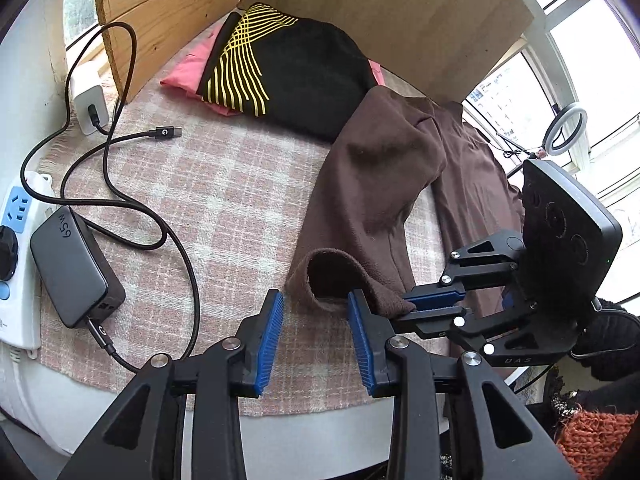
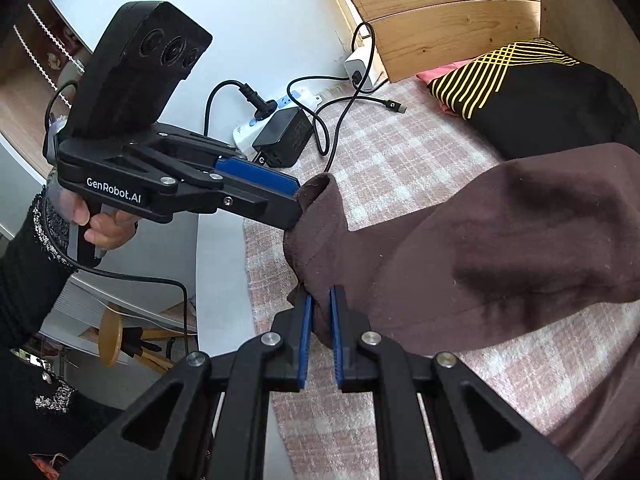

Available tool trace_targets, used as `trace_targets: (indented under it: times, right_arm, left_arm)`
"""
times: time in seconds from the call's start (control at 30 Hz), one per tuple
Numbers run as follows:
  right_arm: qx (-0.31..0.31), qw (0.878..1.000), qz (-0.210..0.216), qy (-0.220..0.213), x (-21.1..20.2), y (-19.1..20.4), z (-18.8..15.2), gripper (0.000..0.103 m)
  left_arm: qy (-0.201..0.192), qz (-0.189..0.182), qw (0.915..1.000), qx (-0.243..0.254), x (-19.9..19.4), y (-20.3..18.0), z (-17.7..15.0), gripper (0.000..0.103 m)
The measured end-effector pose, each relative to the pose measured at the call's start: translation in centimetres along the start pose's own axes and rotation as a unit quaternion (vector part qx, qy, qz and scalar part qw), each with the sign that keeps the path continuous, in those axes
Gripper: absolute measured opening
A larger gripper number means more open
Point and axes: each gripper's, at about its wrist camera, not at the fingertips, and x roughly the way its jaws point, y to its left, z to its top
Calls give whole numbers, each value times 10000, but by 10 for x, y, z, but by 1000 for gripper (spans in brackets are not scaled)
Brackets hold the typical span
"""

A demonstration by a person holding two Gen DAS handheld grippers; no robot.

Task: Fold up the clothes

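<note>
A brown fleece garment [image 1: 384, 184] lies spread on the pink plaid cloth [image 1: 224, 208], with a curled open cuff [image 1: 332, 276] at its near end. My left gripper [image 1: 316, 300] is open just in front of that cuff, and the fabric's edge touches its right fingertip. My right gripper [image 2: 320, 300] is shut on a fold of the brown garment [image 2: 500, 240] and lifts it slightly. In the left wrist view the right gripper [image 1: 406, 308] pinches the cuff's right side. A hand holds the left gripper [image 2: 298, 202], whose tips meet the cuff [image 2: 316, 192].
A folded black garment with yellow stripes [image 1: 296, 68] rests on a pink one [image 1: 188, 72] at the back against wooden boards [image 1: 168, 8]. A black charger [image 1: 76, 268], a power strip [image 1: 16, 216] and cables [image 1: 132, 208] lie on the left. An orange knit [image 1: 592, 436] sits lower right.
</note>
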Motion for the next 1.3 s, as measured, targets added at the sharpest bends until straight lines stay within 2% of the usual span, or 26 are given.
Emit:
trace_targets:
  times: [0.07, 0.1, 0.2, 0.33, 0.43, 0.47, 0.57, 0.73, 0.77, 0.8, 0.83, 0.9, 0.93, 0.97, 1.03, 1.13, 1.2, 1.3]
  right_arm:
    - [0, 10000, -4, 4, 0, 1, -1, 12]
    - [-5, 10000, -19, 4, 0, 1, -1, 12]
    - [-126, 9998, -117, 25, -1, 4, -1, 12]
    - [-185, 9998, -10, 69, -2, 5, -1, 12]
    - [-338, 9993, 70, 118, -1, 11, -1, 13]
    - [-379, 9988, 149, 267, 4, 12, -1, 15]
    - [-531, 9960, 141, 701, 20, 17, -1, 17]
    - [-219, 9995, 222, 71, 18, 12, 27, 17]
    - [-277, 9996, 46, 78, 27, 13, 33, 17]
    - [-320, 9991, -47, 277, 42, 15, 33, 17]
    - [-382, 9974, -1, 619, 58, 17, 30, 17]
    - [-954, 9925, -154, 744, 62, 34, 23, 17]
    - [-1065, 9905, -132, 858, 58, 38, 23, 17]
    - [-984, 9913, -86, 872, 54, 35, 24, 17]
    - [-823, 9925, 5, 901, 46, 30, 27, 17]
    - [-723, 9927, -10, 961, 45, 22, 28, 17]
    - [-655, 9934, 21, 945, 41, 20, 28, 17]
    - [-595, 9941, 65, 900, 32, 19, 28, 17]
  left_arm:
    - [120, 171, 9996, 190, 7, -4, 2, 7]
    - [188, 223, 9993, 246, 11, -5, 2, 2]
    - [207, 438, 9975, 522, 10, -11, -1, 2]
    - [163, 841, 9933, 778, -3, -11, -10, 2]
    - [135, 1359, 9869, 860, -12, -3, -16, 2]
    - [132, 1455, 9850, 919, -13, 0, -17, 2]
    - [231, 1536, 9844, 821, -7, 13, -21, 2]
    - [304, 1525, 9847, 788, 4, 22, -26, 2]
    - [316, 1564, 9839, 808, 6, 23, -26, 2]
    - [328, 1622, 9826, 839, 8, 23, -27, 2]
    - [322, 1652, 9821, 847, 7, 23, -27, 2]
    - [293, 1660, 9825, 790, -1, 25, -30, 6]
    - [254, 1548, 9852, 698, -8, 27, -33, 5]
    - [200, 1397, 9883, 576, -15, 29, -36, 7]
    - [85, 1169, 9924, 384, -27, 33, -39, 22]
    - [-43, 1007, 9944, 315, -32, 29, -31, 29]
    - [-34, 1022, 9938, 441, -24, 23, -18, 36]
    - [175, 1137, 9905, 753, 1, 13, 0, 36]
